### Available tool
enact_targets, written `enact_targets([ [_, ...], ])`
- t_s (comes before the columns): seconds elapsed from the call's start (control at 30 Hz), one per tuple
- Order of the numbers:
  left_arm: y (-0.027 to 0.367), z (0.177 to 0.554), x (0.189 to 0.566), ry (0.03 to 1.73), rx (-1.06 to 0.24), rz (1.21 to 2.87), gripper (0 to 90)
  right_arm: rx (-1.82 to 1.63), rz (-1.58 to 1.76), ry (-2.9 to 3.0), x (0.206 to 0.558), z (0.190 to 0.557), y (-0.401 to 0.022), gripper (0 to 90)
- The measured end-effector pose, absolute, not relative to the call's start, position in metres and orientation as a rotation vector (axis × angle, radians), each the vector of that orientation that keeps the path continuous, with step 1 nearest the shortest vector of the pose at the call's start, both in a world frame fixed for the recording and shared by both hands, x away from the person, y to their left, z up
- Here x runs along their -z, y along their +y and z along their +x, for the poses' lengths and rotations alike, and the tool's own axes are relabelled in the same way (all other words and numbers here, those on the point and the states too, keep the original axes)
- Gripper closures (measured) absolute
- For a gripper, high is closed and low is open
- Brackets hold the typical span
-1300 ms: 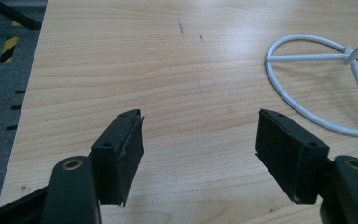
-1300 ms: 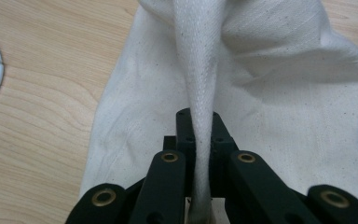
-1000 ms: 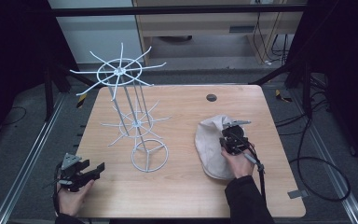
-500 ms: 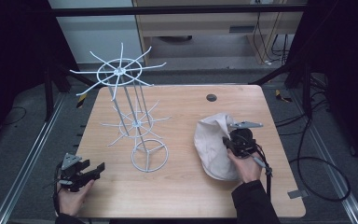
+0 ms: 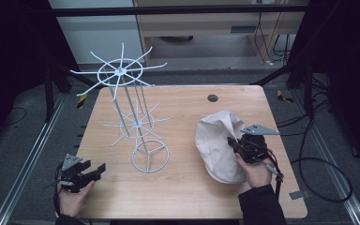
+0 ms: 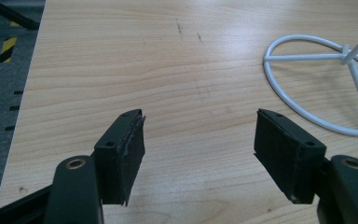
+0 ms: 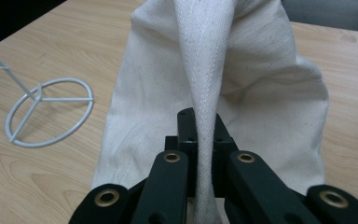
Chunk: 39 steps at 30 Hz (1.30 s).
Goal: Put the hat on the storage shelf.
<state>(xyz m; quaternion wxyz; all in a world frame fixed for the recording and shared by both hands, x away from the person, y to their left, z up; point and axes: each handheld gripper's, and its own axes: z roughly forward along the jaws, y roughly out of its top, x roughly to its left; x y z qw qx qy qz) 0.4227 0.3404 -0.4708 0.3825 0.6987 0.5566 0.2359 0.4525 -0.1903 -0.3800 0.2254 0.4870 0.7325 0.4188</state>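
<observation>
In the right gripper view, the right gripper (image 7: 200, 140) is seen clamped on the webbing strap (image 7: 204, 70) of the cream canvas bag (image 5: 218, 143), a grip hidden from above by the gripper body. The bag is seen on the table's (image 5: 187, 187) right half. The left gripper (image 6: 198, 140) is held wide open and empty near the wire rack's base ring (image 6: 317, 88), cut off at the frame's edge.

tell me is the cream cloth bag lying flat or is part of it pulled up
Partly pulled up: the right gripper has its jaws shut on a strap of the cloth bag, drawn taut, while the bag's body rests crumpled on the table.
</observation>
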Motion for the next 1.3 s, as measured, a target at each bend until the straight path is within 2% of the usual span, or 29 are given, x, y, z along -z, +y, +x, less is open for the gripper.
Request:
enact_targets([
  [0.77, 0.339, 0.424, 0.471, 1.424, -0.602, 1.781, 33.0, -1.276, 1.268, 1.938, 0.364, 0.438, -0.195, 88.3],
  [1.3, 0.339, 0.424, 0.471, 1.415, -0.602, 1.784, 33.0, -1.394, 1.184, 1.873, 0.34, 0.426, -0.194, 88.3],
])
